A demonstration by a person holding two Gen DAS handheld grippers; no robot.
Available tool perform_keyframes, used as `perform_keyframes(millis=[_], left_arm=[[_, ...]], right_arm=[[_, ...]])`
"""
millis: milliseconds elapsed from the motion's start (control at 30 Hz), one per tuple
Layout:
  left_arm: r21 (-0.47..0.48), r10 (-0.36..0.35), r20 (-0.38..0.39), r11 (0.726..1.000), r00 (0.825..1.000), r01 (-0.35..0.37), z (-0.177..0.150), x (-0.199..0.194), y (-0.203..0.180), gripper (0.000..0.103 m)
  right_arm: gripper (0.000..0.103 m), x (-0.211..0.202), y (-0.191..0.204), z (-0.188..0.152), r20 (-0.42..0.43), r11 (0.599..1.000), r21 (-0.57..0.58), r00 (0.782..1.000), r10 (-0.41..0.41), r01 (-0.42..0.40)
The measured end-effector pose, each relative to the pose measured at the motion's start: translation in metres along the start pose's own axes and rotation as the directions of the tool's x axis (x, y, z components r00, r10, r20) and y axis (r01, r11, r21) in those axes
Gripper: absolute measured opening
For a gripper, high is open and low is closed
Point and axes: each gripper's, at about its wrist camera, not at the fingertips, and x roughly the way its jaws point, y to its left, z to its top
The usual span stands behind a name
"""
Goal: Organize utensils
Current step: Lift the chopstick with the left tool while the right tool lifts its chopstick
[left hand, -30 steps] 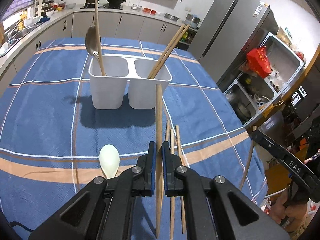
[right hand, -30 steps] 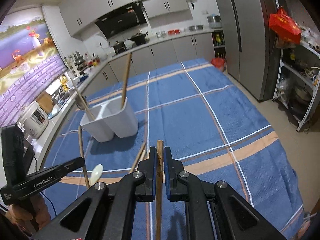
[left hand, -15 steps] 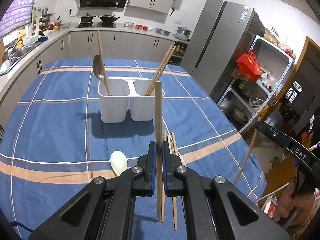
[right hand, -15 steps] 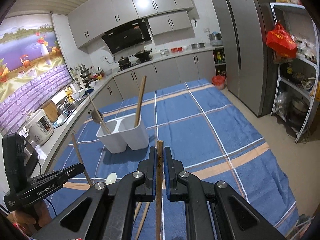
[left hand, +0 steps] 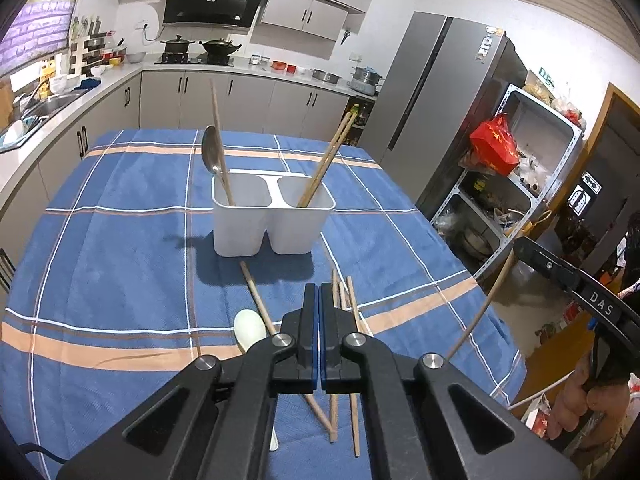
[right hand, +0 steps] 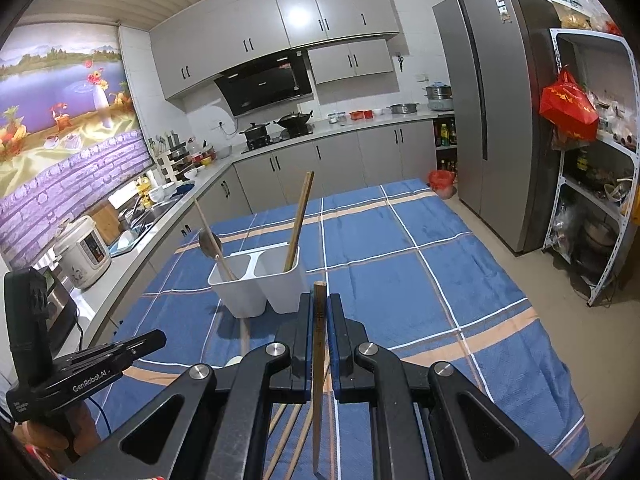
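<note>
While the right gripper [right hand: 319, 312] clamps one chopstick [right hand: 319, 360] upright, the left gripper [left hand: 319, 308] is pressed together on nothing. Loose chopsticks [left hand: 344, 320] lie on the table [left hand: 100, 240] near its front edge, before the white holder [left hand: 272, 220].

Kitchen interior. Grey base cabinets [right hand: 340, 160] and grey wall cabinets [right hand: 280, 20] along white tiled walls; black range hood [right hand: 264, 86] above a hob carrying a pot and wok. Tall grey refrigerator [right hand: 492, 112] at right, beside metal shelving [right hand: 592, 168] with a red bag [right hand: 568, 108]. Landscape mural [right hand: 60, 92] at left; rice cooker [right hand: 82, 252] on counter. Beige floor [right hand: 592, 344].
</note>
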Motion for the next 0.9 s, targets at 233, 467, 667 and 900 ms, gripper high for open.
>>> perform_keyframes(millis=[233,467,667,900], left_arm=[[-0.095,0.01,-0.106,0.995,0.994,-0.02,-0.001,0.031,0.031,0.0],[-0.183,0.017,-0.24,0.981,0.971,-0.063,0.0,0.094,0.066,0.0],[-0.167,0.061,-0.288,0.979,0.956,-0.113,0.008,0.133,0.073,0.0],[-0.149,0.088,-0.338,0.978,0.937,-0.145,0.016,0.172,0.073,0.008]], right_arm=[[0.007,0.03,-0.007,0.009,-0.038,1.0,0.015,0.999,-0.014,0.015],[0.007,0.113,-0.035,0.014,-0.183,0.997,0.042,0.981,-0.06,0.068],[0.007,0.191,-0.052,-0.017,-0.36,0.995,0.008,0.928,-0.093,0.103],[0.008,0.205,-0.068,-0.036,-0.437,0.995,0.015,0.896,-0.08,0.096]])
